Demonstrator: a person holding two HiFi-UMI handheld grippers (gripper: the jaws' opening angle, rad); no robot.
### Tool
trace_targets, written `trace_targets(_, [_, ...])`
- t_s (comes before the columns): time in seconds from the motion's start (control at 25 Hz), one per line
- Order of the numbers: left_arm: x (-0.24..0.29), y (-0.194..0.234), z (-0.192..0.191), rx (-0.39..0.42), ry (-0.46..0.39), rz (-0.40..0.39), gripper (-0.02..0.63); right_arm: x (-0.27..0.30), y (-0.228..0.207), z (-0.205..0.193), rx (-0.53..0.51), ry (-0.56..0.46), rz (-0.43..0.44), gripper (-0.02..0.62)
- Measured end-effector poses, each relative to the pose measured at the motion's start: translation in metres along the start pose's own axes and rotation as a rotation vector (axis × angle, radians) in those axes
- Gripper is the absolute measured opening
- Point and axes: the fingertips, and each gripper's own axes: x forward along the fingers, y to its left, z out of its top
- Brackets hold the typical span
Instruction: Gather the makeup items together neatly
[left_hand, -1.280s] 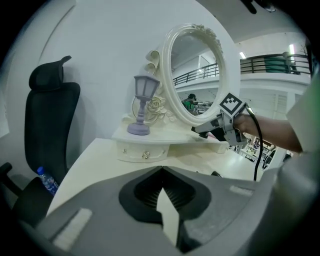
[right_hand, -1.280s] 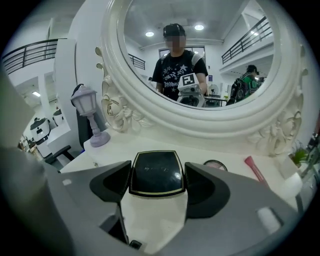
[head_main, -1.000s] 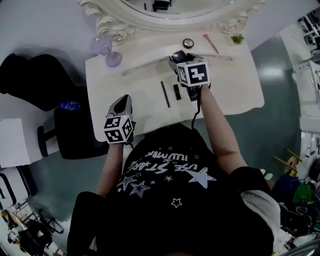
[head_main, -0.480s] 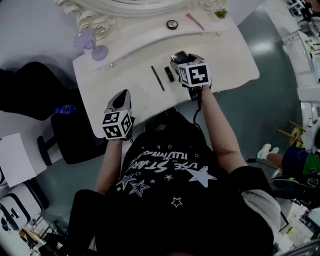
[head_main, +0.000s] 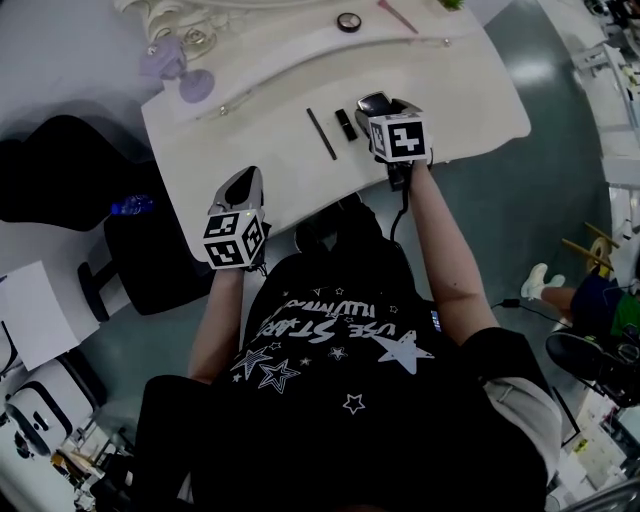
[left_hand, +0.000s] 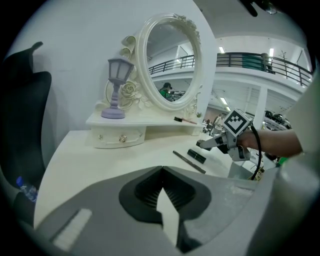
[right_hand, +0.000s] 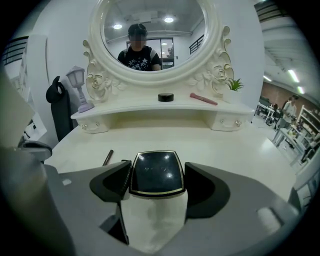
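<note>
My right gripper (head_main: 378, 103) is shut on a black square compact (right_hand: 156, 173) with a gold rim and holds it low over the white vanity table (head_main: 470, 90), just right of a black lipstick (head_main: 346, 124). A thin dark pencil (head_main: 321, 133) lies left of the lipstick. On the raised shelf lie a round black compact (right_hand: 165, 97) and a pink stick (right_hand: 203, 99). My left gripper (head_main: 245, 182) hovers at the table's near left edge, shut and holding nothing. In the left gripper view the pencil (left_hand: 189, 161), the lipstick (left_hand: 196, 155) and the right gripper (left_hand: 210, 144) show ahead to the right.
An ornate oval mirror (right_hand: 155, 35) stands at the back of the shelf, with a purple lamp (head_main: 168, 65) at its left end and a small green plant (right_hand: 234, 85) at its right. A black chair (head_main: 150, 262) stands left of the table.
The right gripper has carried the compact nearer and downward, from beyond the lipstick to just right of it. The left gripper has shifted slightly. The head view has swung, so the table sits higher in frame.
</note>
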Motion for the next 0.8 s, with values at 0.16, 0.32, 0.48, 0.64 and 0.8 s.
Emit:
trace_targets(0.16, [0.003, 0.002, 0.0, -0.001, 0.005, -0.007, 0.002, 0.009, 0.0, -0.009, 0.017, 0.003, -0.015, 0.36])
trace_targets(0.32, [0.008, 0.002, 0.001, 0.0, 0.005, -0.015, 0.002, 0.017, -0.003, -0.012, 0.027, -0.006, -0.04, 0.36])
trace_targets(0.48, [0.008, 0.003, -0.001, -0.003, 0.012, -0.021, 0.002, 0.022, -0.004, -0.016, 0.034, -0.001, -0.055, 0.36])
trace_targets(0.64, [0.008, 0.006, -0.005, -0.004, 0.024, -0.025, 0.002, 0.025, -0.007, -0.019, 0.026, 0.003, -0.074, 0.36])
trace_targets(0.8, [0.008, 0.008, -0.007, -0.004, 0.027, -0.024, 0.002, 0.029, -0.01, -0.02, 0.026, 0.001, -0.071, 0.362])
